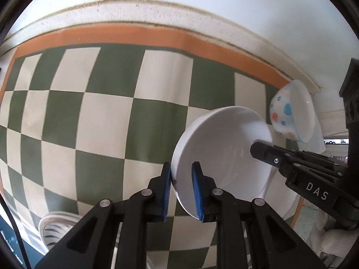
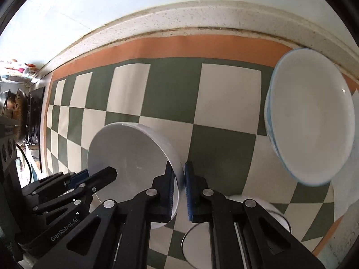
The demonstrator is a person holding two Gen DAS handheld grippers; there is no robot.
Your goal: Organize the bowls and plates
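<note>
A plain white bowl [image 1: 221, 159] is held tilted above the green-and-cream checked mat [image 1: 107, 116]. My left gripper [image 1: 180, 190] is shut on its near rim, one blue pad on each side. My right gripper [image 2: 179, 188] grips the opposite rim of the same white bowl [image 2: 128, 157]; it also shows in the left wrist view [image 1: 264, 150], reaching in from the right. A white bowl with blue and red dots [image 1: 291, 114] stands at the mat's right end, and it also shows in the right wrist view [image 2: 311, 121].
A white plate [image 2: 264, 206] lies under my right gripper, and a round white lid or dish [image 2: 197, 246] lies lower. A striped bowl [image 1: 56, 228] is at the lower left of the left wrist view. The counter backsplash [image 1: 134, 11] runs along the far side. Pans [image 2: 15, 109] are at the far left.
</note>
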